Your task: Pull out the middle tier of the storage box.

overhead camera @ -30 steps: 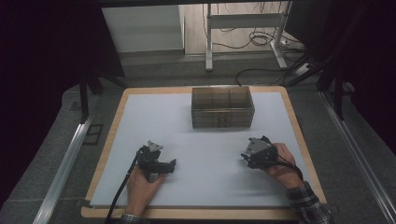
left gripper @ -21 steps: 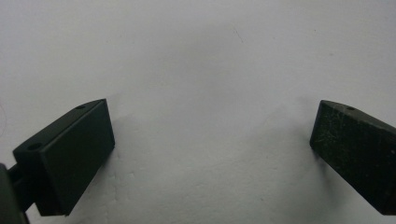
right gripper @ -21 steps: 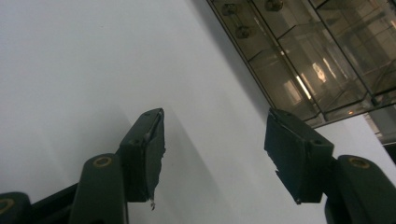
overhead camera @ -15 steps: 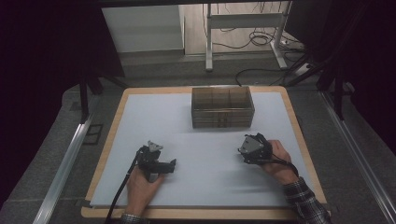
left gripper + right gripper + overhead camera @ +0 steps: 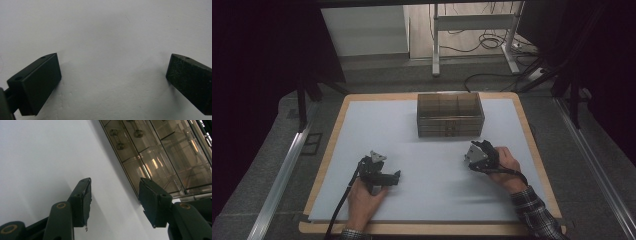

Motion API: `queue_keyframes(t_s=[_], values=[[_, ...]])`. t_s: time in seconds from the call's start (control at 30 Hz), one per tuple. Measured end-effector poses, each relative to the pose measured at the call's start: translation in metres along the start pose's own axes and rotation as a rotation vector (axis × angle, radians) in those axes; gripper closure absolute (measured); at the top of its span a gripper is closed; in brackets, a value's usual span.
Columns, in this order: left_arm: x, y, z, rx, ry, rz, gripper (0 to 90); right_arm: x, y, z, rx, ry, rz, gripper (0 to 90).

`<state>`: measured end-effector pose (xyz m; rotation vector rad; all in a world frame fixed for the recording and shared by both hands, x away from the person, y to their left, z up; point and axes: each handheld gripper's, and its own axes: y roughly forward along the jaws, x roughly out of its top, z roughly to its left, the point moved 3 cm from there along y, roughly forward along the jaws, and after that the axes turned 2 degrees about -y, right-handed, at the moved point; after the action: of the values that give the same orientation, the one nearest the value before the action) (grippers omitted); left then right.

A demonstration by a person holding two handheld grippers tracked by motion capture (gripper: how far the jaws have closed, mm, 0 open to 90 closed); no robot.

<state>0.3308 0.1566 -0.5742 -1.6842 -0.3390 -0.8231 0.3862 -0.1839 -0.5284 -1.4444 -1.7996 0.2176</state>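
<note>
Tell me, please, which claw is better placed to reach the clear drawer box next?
Probably the right claw: it sits nearer the clear drawer box, with its drawer fronts ahead of half-open, empty jaws. The left claw faces bare mat.

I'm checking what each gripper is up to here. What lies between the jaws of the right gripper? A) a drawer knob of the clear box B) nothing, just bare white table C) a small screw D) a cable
B: in the right gripper view the right gripper has only white table in the gap between its jaws, which have just been closing, and the clear drawer box lies beyond them.
</note>
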Motion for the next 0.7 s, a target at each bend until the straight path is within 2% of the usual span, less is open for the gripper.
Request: queue_keyframes(t_s=[0.13, 0.33, 0.7], values=[[0.000, 0.000, 0.000, 0.000, 0.000, 0.000, 0.0, 0.002, 0.002, 0.001, -0.015, -0.021, 0.004, 45.7], [0.000, 0.000, 0.000, 0.000, 0.000, 0.000, 0.0, 0.006, 0.006, 0.002, -0.037, -0.028, 0.006, 46.5], [0.000, 0.000, 0.000, 0.000, 0.000, 0.000, 0.0, 0.015, 0.015, 0.001, -0.109, -0.110, 0.004, 51.7]])
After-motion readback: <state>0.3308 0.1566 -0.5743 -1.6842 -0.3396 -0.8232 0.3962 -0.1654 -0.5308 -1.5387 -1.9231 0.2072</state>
